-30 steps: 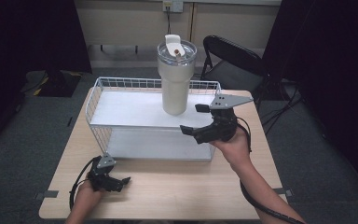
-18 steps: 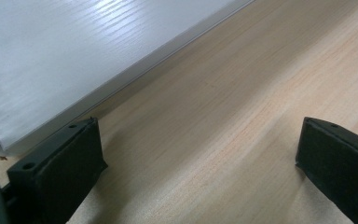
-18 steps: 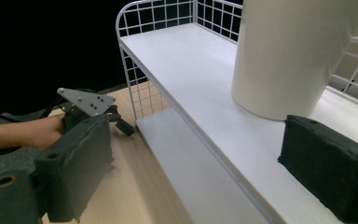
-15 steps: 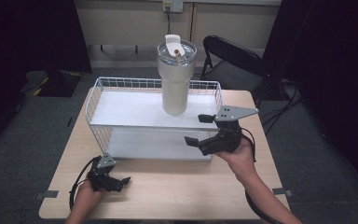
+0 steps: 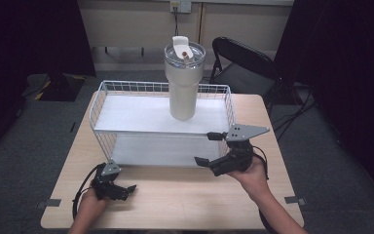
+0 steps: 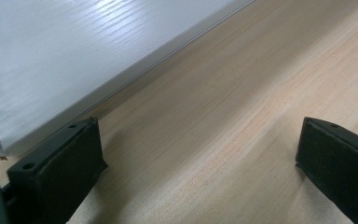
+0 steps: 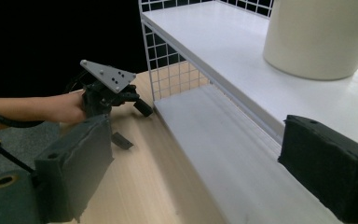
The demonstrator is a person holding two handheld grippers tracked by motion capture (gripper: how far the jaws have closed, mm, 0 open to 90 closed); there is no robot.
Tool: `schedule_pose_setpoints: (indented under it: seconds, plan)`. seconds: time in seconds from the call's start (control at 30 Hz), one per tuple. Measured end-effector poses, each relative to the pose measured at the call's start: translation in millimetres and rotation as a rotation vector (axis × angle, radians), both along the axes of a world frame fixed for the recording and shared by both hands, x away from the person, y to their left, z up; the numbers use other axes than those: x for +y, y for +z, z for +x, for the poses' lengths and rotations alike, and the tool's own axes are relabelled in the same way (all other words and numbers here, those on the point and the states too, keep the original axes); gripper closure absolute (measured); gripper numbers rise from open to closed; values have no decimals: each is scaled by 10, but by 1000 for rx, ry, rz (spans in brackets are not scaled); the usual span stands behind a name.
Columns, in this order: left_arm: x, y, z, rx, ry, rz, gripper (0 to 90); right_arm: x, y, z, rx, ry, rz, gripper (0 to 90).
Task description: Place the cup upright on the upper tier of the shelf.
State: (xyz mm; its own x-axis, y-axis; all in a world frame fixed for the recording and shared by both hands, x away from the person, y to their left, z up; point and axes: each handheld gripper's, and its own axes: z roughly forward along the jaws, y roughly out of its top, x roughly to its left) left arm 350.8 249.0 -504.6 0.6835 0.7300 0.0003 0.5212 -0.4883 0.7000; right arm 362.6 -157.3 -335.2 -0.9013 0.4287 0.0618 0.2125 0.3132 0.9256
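Tumbler point(image 5: 184, 82) stands upright on top shelf of the wire rack point(image 5: 102, 100), toward counter's 12 o'clock, w/ lid on. R tongs point(image 5: 210, 148) hang near the rack's front R corner, approx 4 o'clock from tumbler, jaws apart, holding nothing, well apart from tumbler. L tongs point(image 5: 124, 189) rest low on the counter point(image 5: 175, 195) at 7 o'clock, just in front of rack's lower shelf, jaws also apart & empty.

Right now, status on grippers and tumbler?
Left gripper open, empty, low over table. Right gripper open, empty, short of rack. Tumbler upright on top shelf. Nothing between.
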Motion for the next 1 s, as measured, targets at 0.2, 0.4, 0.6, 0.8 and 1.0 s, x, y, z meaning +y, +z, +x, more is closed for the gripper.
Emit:
schedule_pose_setpoints:
  seconds: [0.2,0.4,0.6,0.8,1.0]
  plan:
    - [-10,-5,-4,0,9,-15,0,-52,-134,-33,7,7,-6,83]
    - [-5,-2,-2,0,4,-7,0,-100,-256,-57,21,8,-12,83]
    - [-9,-5,-4,0,9,-14,0,-133,-400,-80,33,19,-29,83]
    - [-9,-5,-4,0,9,-14,0,-168,-514,-89,41,18,-40,84]
    - [-5,-2,-2,0,4,-7,0,-228,-674,-116,55,25,-35,85]
